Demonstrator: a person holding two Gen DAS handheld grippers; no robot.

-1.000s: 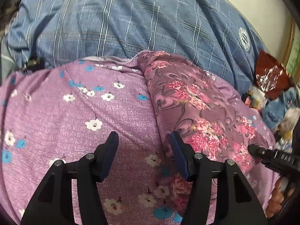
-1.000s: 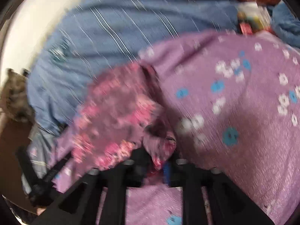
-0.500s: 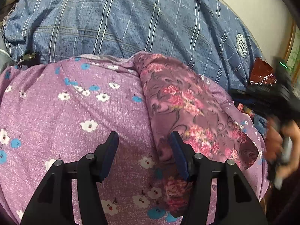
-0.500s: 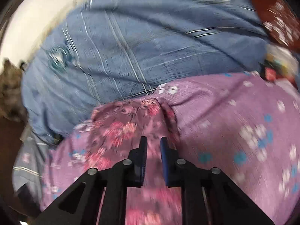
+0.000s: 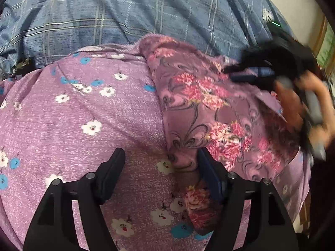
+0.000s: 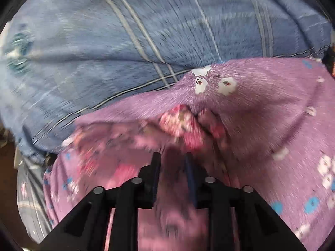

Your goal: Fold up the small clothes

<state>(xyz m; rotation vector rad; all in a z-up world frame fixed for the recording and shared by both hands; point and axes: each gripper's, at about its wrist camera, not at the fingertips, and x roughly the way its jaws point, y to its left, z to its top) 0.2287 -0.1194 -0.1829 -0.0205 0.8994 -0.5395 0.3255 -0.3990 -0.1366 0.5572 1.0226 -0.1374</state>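
Purple floral garment (image 5: 209,104) now lies spread on the sheet (image 5: 88,108) | left gripper (image 5: 161,163) jaws just widened, holding nothing | right gripper (image 6: 172,167), blurred, has released the cloth, jaws parting, over the garment's far end

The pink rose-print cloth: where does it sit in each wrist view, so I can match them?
Left wrist: rose-print cloth fills centre-right, its folded edge running down beside the left gripper.
Right wrist: blurred, lower centre-left, just ahead of the right gripper.
Shared landmark: blue plaid blanket across the top of both.
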